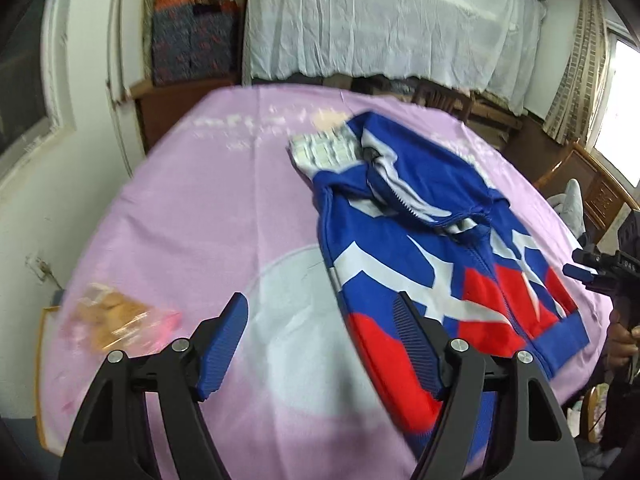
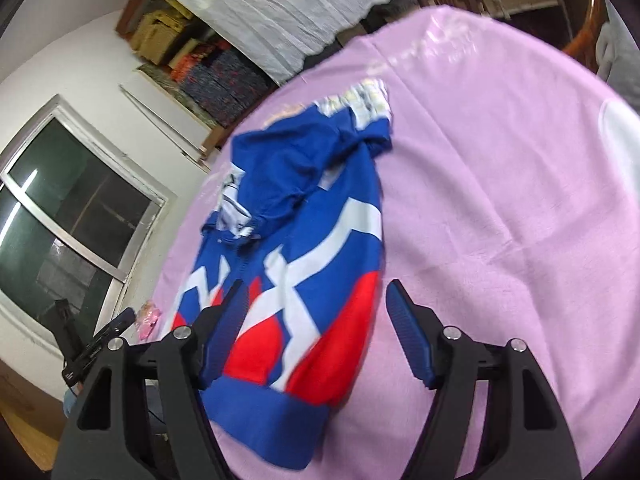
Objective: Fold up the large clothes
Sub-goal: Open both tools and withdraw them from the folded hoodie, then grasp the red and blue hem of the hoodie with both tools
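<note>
pink cloth [image 1: 224, 208] covered the whole round table, and it had a big white patch [image 1: 296, 292] and some pale writing near the far side that was too blurry for us to read. we could not read any label on the jacket either.

our jacket [image 1: 432, 248] was blue with white stripes and red parts near the bottom. it lay flat on the pink cloth, partly folded, with its hood [image 1: 396, 168] bunched at the far end and its thick blue hem [image 2: 264, 424] at the near edge. something white and checked [image 1: 324, 150] peeked out by the hood.

a small clear bag [image 1: 116, 320] with something brown and pink inside sat on the cloth, off to the left.

behind the table we saw a wrinkled white sheet [image 1: 372, 20] hanging down, stacked boxes and cloth piles [image 1: 188, 28], a white wall, a dark window [image 2: 68, 216] and a curtain [image 1: 580, 72].

our left gripper [image 1: 320, 340] had its blue fingers [image 1: 224, 344] spread wide apart and held nothing. its right finger was over the red side of the jacket.

our right gripper [image 2: 316, 332] was spread wide too and held nothing. its left finger [image 2: 224, 336] was over the jacket, and the other was over bare pink cloth.
</note>
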Demonstrator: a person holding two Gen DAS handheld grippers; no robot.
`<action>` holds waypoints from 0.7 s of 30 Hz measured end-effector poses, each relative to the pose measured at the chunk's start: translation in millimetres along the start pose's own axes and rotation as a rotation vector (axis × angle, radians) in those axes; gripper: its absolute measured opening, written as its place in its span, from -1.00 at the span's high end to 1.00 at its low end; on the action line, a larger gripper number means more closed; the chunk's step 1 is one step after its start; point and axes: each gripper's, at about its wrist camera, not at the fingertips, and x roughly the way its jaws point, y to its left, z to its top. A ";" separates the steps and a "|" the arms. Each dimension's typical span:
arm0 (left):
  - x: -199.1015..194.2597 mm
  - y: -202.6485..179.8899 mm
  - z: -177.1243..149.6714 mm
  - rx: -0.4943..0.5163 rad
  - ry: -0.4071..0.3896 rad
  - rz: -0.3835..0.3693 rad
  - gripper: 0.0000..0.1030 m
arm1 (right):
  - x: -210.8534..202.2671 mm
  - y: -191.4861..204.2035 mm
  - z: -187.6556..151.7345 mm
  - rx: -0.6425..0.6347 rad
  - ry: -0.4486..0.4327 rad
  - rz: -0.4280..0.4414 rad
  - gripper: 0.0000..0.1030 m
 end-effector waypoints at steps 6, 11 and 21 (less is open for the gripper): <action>60.0 5.4 26.1 -0.029 0.107 -0.078 -0.45 | 22.5 -5.9 19.9 0.009 0.031 -0.026 -0.34; 85.4 5.0 32.2 -0.045 0.171 -0.128 -0.44 | 39.0 -8.7 30.6 0.019 0.059 -0.030 -0.34; 77.0 -25.3 14.1 0.019 0.195 -0.247 -0.44 | 58.9 -4.2 32.4 0.048 0.141 0.035 -0.36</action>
